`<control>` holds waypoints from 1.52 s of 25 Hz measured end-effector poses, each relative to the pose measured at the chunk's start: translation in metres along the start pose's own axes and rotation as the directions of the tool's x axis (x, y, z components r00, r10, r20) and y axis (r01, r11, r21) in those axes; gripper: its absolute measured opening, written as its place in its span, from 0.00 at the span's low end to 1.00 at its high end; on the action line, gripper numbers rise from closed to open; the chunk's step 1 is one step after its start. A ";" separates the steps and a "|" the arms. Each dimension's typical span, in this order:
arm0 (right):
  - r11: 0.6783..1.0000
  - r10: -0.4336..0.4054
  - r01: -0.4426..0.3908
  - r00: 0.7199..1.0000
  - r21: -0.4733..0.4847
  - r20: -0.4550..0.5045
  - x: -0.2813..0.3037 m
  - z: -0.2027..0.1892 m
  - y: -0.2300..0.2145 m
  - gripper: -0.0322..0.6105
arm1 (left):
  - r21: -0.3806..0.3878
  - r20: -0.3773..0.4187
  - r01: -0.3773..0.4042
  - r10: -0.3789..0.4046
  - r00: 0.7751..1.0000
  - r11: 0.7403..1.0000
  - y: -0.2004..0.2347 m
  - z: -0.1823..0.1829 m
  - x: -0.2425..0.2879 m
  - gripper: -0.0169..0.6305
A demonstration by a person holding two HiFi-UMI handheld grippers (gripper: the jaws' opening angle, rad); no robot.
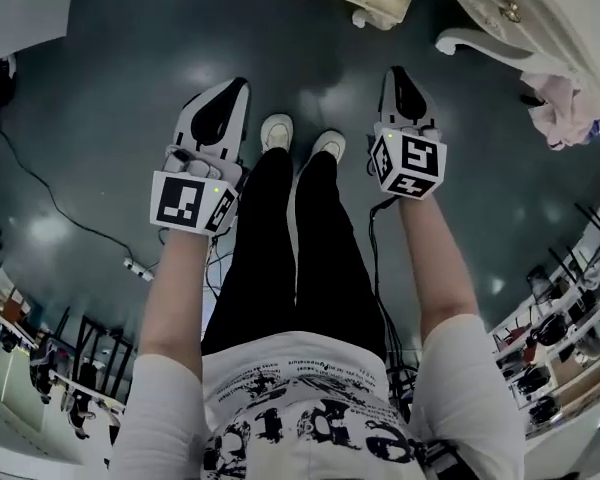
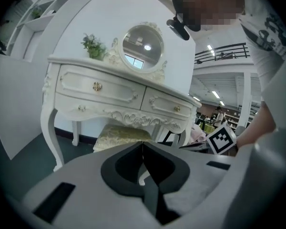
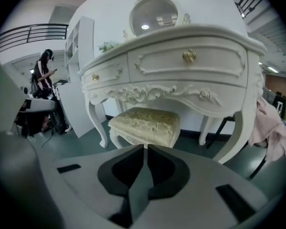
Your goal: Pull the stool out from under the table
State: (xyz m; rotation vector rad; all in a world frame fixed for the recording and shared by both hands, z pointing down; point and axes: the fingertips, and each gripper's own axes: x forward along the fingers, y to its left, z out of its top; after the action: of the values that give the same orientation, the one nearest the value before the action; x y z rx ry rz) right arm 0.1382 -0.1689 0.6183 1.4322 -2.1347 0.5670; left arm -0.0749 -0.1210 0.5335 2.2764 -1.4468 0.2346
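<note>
Stool [image 3: 145, 123] — one. Bench [image 3: 214, 35] — one, with two drawers [image 3: 214, 63] [image 3: 109, 73] and two gold knobs [image 3: 189, 56] [image 3: 95, 77]. Round mirror [image 3: 154, 14]: one. Potted plant [image 2: 94, 46]: one. Two in hand: left gripper [image 1: 236, 86], right gripper [image 1: 396, 73].

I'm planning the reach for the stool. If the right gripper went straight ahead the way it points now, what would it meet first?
Probably the stool: its cushioned seat sits just beyond the tips of the right gripper, under the dressing table. Nothing shows between them, though depth is hard to judge.
</note>
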 end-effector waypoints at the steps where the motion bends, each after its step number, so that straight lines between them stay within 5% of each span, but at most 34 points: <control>1: 1.000 -0.016 0.016 1.000 0.009 -0.012 0.014 -0.016 -0.004 0.08 | -0.004 -0.012 0.001 -0.001 1.000 1.000 0.006 -0.016 0.004 0.06; 8: 0.994 -0.107 0.105 0.993 -0.041 -0.054 0.108 -0.092 -0.033 0.33 | -0.011 -0.061 0.025 -0.026 0.998 1.000 0.033 -0.101 0.034 0.06; 15: 0.982 -0.187 0.185 0.982 -0.038 -0.036 0.178 -0.113 -0.069 0.48 | -0.007 -0.065 0.037 -0.037 0.997 0.999 0.050 -0.137 0.080 0.06; 24: 0.973 -0.208 0.197 0.975 -0.123 -0.079 0.237 -0.111 -0.083 0.51 | -0.011 -0.058 0.088 -0.089 0.994 0.996 0.043 -0.144 0.113 0.06; 38: 0.976 -0.185 0.171 0.978 -0.137 -0.098 0.244 -0.115 -0.084 0.46 | -0.007 -0.090 0.113 -0.113 0.989 0.994 0.050 -0.162 0.118 0.06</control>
State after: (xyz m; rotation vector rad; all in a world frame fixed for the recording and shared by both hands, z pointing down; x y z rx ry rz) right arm 0.1587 -0.3068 0.8640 1.4669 -1.8974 0.4239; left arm -0.0531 -0.1645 0.7344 2.3061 -1.2679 0.2966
